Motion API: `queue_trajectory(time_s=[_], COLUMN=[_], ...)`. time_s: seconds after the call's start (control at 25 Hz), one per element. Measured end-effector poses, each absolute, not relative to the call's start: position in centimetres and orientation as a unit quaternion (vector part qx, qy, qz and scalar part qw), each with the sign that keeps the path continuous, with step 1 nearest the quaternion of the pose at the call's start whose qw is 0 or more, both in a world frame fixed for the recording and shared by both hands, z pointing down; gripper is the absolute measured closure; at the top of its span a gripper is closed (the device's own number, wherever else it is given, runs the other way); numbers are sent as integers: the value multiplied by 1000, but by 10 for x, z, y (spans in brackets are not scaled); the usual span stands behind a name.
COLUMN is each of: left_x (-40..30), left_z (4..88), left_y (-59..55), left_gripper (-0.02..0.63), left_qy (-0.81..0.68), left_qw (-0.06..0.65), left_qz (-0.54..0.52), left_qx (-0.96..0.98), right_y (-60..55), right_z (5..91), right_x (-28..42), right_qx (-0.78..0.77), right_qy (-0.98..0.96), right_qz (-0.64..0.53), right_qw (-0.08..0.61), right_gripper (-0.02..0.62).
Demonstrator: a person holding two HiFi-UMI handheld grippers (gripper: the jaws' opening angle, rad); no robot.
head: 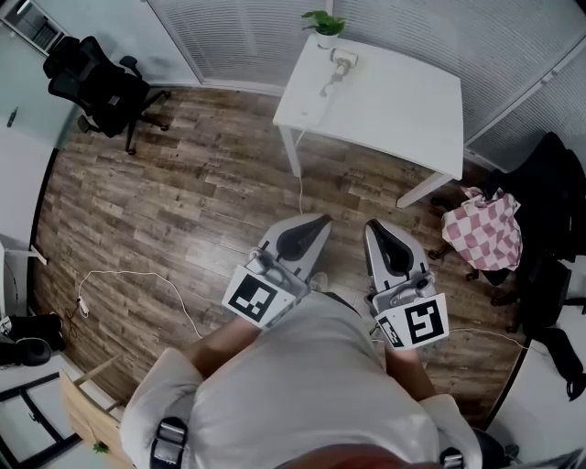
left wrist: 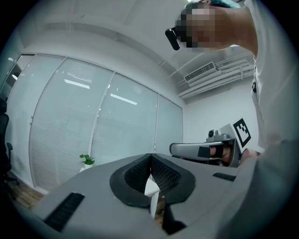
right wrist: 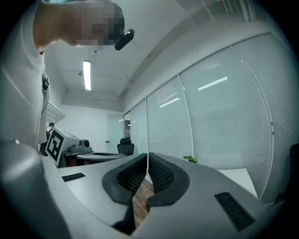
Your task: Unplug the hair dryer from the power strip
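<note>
On the white table (head: 403, 101) across the room lies a small white cluster (head: 342, 61) with a cord (head: 324, 88). It is too small to tell the hair dryer from the power strip. Both grippers are held level in front of the person's chest, well short of the table. The left gripper (head: 317, 220) is shut with nothing between its pads (left wrist: 150, 157). The right gripper (head: 374, 225) is shut and empty too (right wrist: 146, 157). Each gripper view shows the other gripper beside it: the right gripper (left wrist: 205, 150) and the left gripper (right wrist: 70, 147).
A potted plant (head: 323, 22) stands at the table's far edge. A black office chair (head: 101, 82) is at the left, and a checkered cloth (head: 485, 231) hangs over a chair at the right. White cables (head: 137, 286) trail over the wooden floor. Frosted glass walls lie behind the table.
</note>
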State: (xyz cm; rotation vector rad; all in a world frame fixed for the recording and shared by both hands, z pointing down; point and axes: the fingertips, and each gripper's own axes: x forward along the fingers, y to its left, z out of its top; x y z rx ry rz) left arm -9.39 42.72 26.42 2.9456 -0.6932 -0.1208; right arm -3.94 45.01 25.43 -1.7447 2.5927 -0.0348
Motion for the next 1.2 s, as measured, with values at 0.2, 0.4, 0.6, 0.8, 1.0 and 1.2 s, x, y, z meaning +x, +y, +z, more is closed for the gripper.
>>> queue_trajectory(time_s=[0.2,0.4,0.6,0.8,1.0,1.2], left_x=[-95,-96,-99,-103,-106,-111], left_z=[267,270,269,271,270,277], left_y=[404,367,323,278,235,196], left_gripper=[577,577,577,577,577,577], left_qy=[-226,-224,-216,-210,-197,-184], left_qw=[58,60,55,69,72,69], left_qz=[-40,-42,-52,-45,-45,-35], left_qx=[972,972,973,974,977,980], right_y=[426,392,349,303,259,220], right_z=[255,258,259,257,256,258], right_x=[-42,-44,-46,-50,-54,-59], right_qx=[-559,-564,-569,-575,-586,-594], right_qy=[829,826,822,818,810,804], right_qz=[-8,-11,-11,-9,-10,-12], right_qw=[7,4,0,-4,-7,-9], right_gripper=[561,561,561,561,561,561])
